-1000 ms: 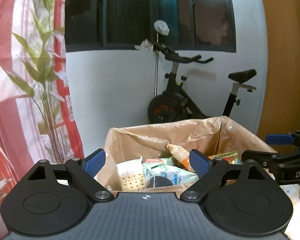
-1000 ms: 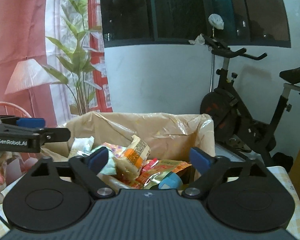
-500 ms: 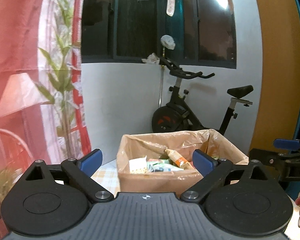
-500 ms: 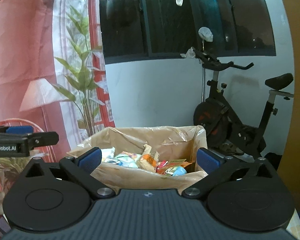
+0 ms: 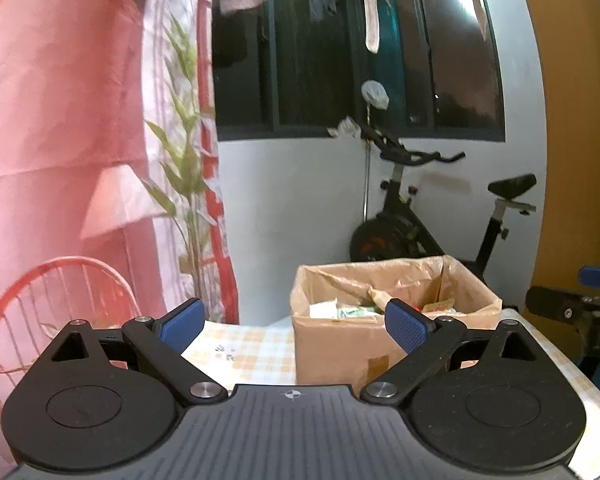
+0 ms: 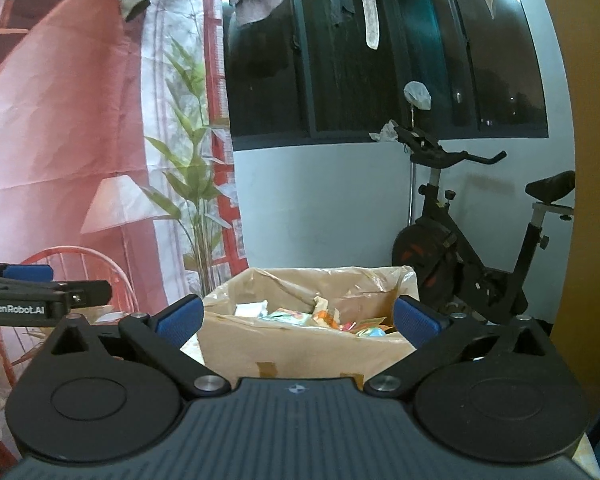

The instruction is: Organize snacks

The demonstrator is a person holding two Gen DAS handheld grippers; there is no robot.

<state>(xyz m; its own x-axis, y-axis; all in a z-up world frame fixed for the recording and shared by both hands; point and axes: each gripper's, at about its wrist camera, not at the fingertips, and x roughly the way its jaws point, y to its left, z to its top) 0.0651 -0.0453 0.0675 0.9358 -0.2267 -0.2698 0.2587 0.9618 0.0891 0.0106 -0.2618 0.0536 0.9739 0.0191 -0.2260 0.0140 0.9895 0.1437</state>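
Snack box [image 6: 300, 344] seemingly well beyond both spread, empty hand-held grippers [image 5: 296, 322] [image 6: 296, 320].

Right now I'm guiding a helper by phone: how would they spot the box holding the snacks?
Find the black exercise bike against the white wall. In front of it, on the checked tablecloth, stands a brown cardboard box. It is the only box there, lined with crinkled tan plastic, patched with tape and filled with colourful snack packets.
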